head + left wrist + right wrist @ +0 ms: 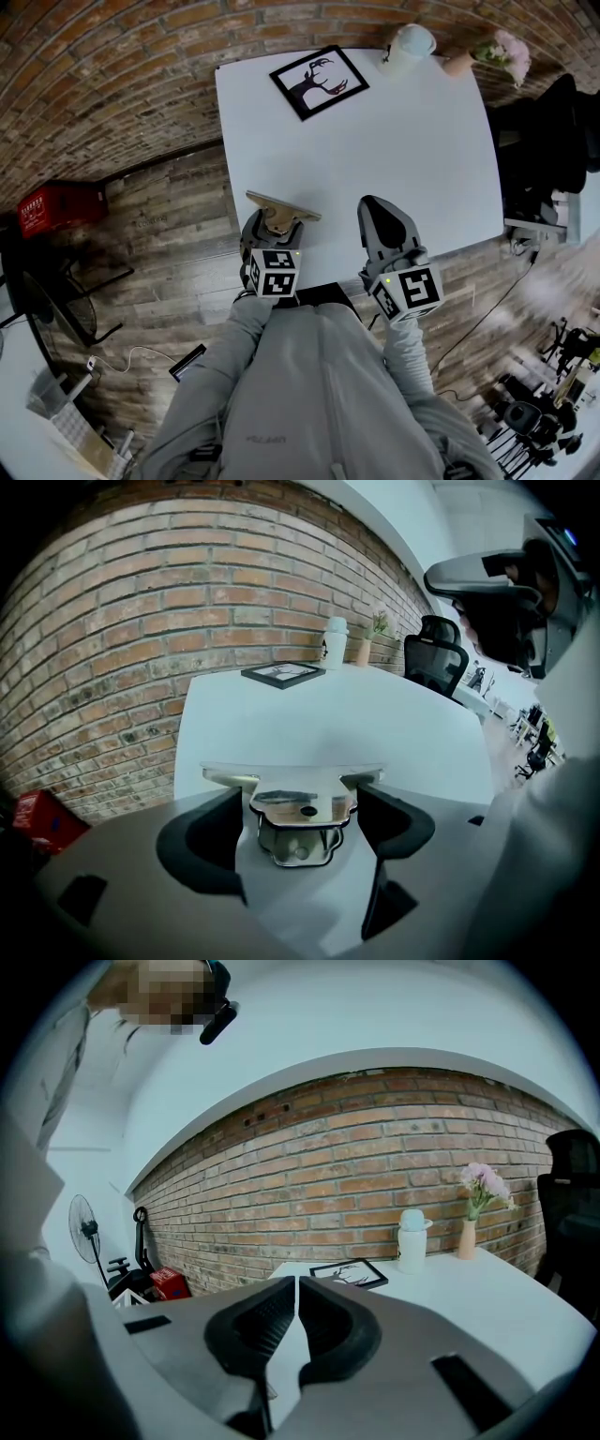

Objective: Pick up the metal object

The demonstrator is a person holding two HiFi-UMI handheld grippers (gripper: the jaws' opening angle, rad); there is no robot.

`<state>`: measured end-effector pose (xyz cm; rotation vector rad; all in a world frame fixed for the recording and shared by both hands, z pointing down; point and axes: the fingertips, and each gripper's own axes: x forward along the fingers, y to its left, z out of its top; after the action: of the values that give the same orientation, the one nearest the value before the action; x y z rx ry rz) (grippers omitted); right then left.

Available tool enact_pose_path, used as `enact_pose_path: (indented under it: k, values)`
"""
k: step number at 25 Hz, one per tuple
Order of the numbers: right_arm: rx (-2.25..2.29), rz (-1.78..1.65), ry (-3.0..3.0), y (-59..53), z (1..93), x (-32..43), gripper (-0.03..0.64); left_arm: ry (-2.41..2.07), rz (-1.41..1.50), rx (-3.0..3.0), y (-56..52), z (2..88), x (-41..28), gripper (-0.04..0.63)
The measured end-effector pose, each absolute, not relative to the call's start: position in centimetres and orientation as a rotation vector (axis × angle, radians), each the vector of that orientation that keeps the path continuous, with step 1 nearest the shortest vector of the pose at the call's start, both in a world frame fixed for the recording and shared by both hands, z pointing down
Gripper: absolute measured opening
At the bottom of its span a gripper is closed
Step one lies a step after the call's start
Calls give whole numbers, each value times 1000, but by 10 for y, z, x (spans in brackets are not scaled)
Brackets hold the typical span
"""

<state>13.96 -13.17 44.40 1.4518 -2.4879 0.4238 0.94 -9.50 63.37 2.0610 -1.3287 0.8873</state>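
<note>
My left gripper is clamping the metal object, its shiny middle showing only in that gripper's view. My right gripper is holding its jaws together, empty.

Left gripper jaws clamp metal object; right gripper closed, empty.

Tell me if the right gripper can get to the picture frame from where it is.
Probably yes. Only bare table lies between the right gripper and the picture frame, though its jaws are together and would need opening first.
</note>
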Motion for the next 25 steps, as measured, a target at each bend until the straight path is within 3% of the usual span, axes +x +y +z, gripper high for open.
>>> enact_pose_path:
  k: [5,8,25]
  values:
    - [1457,430,-2491,-133,444,143,26,-1341,890,2043,-97,634,5,376]
    - [1457,432,-2493,-133,444,143,26,-1336,912,2052,-96,633,2,304]
    - [1441,420,-2513,-135,441,141,26,-1320,888,2089,-98,624,-1,302]
